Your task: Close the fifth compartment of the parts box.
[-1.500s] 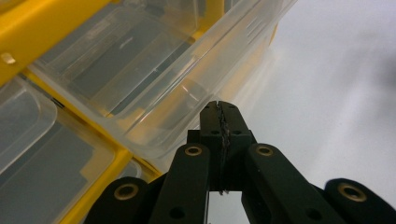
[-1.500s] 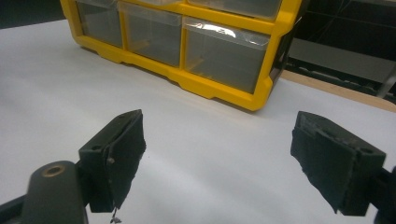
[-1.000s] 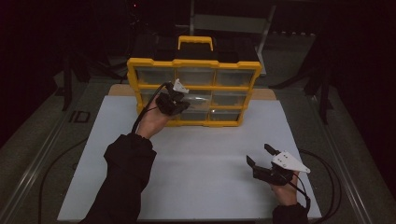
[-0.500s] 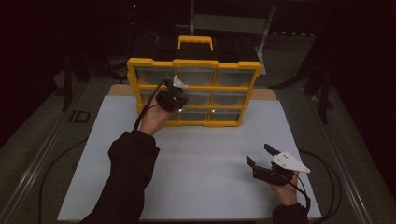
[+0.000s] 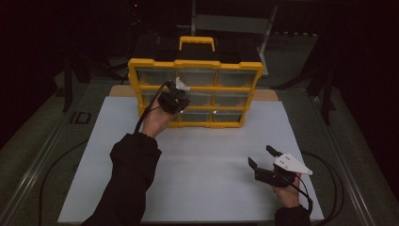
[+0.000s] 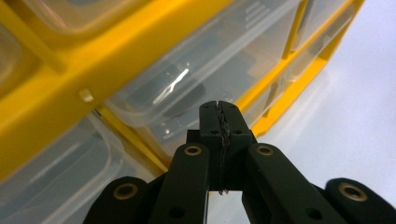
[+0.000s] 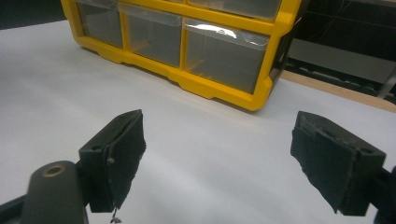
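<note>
1. The yellow organizer [image 5: 195, 94] stands upright at the far edge of the white mat [image 5: 197, 160], its grid of clear drawers facing you and its long axis running left to right. A yellow carry handle [image 5: 197, 43] sits on top.

2. The drawer in hand is the clear drawer [image 6: 196, 88] in the left column, middle row as far as the high view lets you judge. In the left gripper view its transparent front lies straight ahead of the jaw tips, very close; whether they touch it cannot be told.

3. Your left gripper [image 5: 173, 100] is right against that drawer's face, so the left hand is by far the nearer one. In its own view the left gripper [image 6: 219, 122] has its jaws clenched together with nothing between them.

4. The move turns on this: the drawer lies directly beyond the tips, and it slides toward you, across the organizer's long axis. Closed jaws cannot grip its lip, so I judge you would need to open them, or else hook and push with the tips.

5. Your right gripper [image 5: 263, 162] rests at the near right of the mat, well apart from the organizer. Its view shows the right gripper [image 7: 217, 161] spread wide and empty, looking at the organizer's lower right corner [image 7: 264, 100].
</note>
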### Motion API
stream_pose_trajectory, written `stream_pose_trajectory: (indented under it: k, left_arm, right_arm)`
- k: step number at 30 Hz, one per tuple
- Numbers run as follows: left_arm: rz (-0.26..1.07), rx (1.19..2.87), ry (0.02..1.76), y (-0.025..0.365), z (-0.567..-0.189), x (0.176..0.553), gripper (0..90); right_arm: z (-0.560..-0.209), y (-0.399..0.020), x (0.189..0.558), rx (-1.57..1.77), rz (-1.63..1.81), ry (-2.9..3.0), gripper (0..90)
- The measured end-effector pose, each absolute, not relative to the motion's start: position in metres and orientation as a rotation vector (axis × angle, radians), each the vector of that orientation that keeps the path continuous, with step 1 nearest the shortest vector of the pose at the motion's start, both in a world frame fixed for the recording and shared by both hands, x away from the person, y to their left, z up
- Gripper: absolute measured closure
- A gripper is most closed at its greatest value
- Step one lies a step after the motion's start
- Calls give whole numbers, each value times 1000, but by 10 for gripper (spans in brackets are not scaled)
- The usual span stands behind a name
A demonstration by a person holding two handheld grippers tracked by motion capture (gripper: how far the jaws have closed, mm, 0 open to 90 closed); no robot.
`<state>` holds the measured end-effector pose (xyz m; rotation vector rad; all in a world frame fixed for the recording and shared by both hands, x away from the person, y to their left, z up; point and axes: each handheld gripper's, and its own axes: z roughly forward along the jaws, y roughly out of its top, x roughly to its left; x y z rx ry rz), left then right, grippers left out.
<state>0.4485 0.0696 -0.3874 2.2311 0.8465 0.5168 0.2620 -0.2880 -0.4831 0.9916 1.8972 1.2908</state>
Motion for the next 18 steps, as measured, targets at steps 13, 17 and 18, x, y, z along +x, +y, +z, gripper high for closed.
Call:
stream_pose_trajectory:
  k: [13, 17, 18]
  left_arm:
    - [475, 2199, 813, 86, -375, 432, 657]
    - [449, 2211, 824, 96, -378, 425, 571]
    - [451, 2209, 822, 98, -379, 423, 556]
  right_arm:
    - [-483, -287, 261, 990, 1291, 1900, 176]
    - [-483, -287, 261, 990, 1292, 1899, 176]
    - [-483, -287, 261, 990, 1292, 1900, 176]
